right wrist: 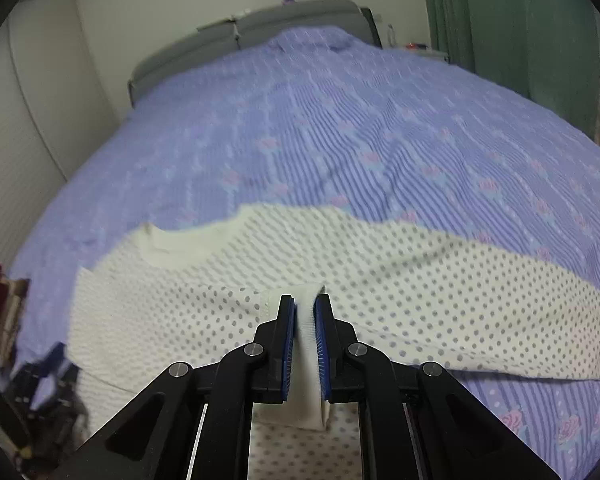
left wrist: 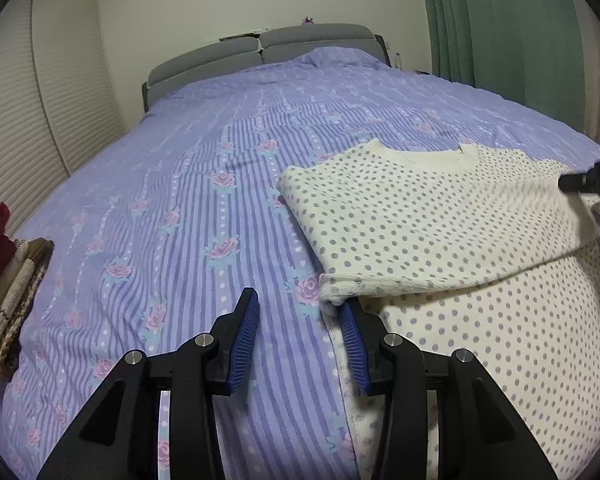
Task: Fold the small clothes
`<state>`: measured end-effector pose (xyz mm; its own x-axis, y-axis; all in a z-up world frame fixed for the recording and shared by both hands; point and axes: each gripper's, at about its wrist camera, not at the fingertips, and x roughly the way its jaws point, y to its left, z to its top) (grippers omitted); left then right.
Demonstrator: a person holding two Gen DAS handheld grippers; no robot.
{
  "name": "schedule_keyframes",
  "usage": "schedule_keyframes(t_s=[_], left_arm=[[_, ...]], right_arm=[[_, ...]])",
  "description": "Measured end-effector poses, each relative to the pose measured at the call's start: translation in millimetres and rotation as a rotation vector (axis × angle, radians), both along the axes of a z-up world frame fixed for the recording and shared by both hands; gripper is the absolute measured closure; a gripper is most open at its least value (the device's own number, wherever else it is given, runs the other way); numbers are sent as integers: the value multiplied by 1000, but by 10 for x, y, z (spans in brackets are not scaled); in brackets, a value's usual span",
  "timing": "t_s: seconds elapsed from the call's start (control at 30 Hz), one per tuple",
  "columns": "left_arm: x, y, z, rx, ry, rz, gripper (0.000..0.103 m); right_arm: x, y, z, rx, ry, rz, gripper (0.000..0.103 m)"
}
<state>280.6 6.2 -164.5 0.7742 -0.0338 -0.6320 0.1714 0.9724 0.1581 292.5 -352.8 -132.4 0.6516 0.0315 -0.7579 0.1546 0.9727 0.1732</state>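
Note:
A cream shirt with grey dots (left wrist: 432, 216) lies on the purple striped bedspread (left wrist: 204, 184), its left sleeve folded across the body. My left gripper (left wrist: 300, 312) is open at the shirt's left edge, its right finger under the folded sleeve's cuff (left wrist: 340, 286). My right gripper (right wrist: 304, 312) is shut on the right sleeve's cream cuff (right wrist: 306, 340) and holds it lifted over the shirt (right wrist: 420, 292). The right gripper's tip shows at the right edge of the left wrist view (left wrist: 580, 180). The left gripper appears blurred at the lower left of the right wrist view (right wrist: 44, 376).
A stack of folded clothes (left wrist: 8, 280) sits at the bed's left edge. A grey headboard (left wrist: 260, 50) stands at the far end, a louvred wardrobe (left wrist: 40, 120) on the left, a green curtain (left wrist: 500, 40) on the right.

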Motion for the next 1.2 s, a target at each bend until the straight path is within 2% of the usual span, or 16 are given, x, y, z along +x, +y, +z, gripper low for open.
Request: schedule_keyframes(t_s=[0.13,0.27,0.3,0.33,0.4,0.57,0.67,0.73,0.83,0.93,1.03,1.2], left_arm=[[-27,-34,-9,46,-23,27,59],[-29,13,-11,51,-19,38,57],[-37,22,-7,46,-20,46,56],[-46,41,-6,35,-15,57,54],[-71,89,-1,5,0,70,53],[-213,158,137,17,-5,110,51],[-331,153,363,-21,3,106,43],[-423,72,559,-38,-10,84,34],[-558,-135,790,-67,-38,26,25],[-605,-474,925,-73,-55,-79,23],[-645,-879,964,-85,-66,-155,23],[-571,-1593,975,-116,-52,-294,23]], right_arm=[[35,-58,-152,25,24,-19,91],[31,-57,-185,13,17,-7,89],[14,-45,-171,0,12,-5,84],[-4,-33,-158,-15,13,-7,74],[-88,-11,-119,-33,6,-7,60],[-379,31,-4,-69,-22,-14,55],[-624,58,84,-83,-42,-18,48],[-796,37,158,-91,-52,-24,48],[-1003,-26,256,-111,-65,-44,44],[-1147,-210,359,-127,-93,-84,36],[-1301,-470,421,-137,-117,-165,35],[-1509,-951,391,-95,-122,-322,35]])
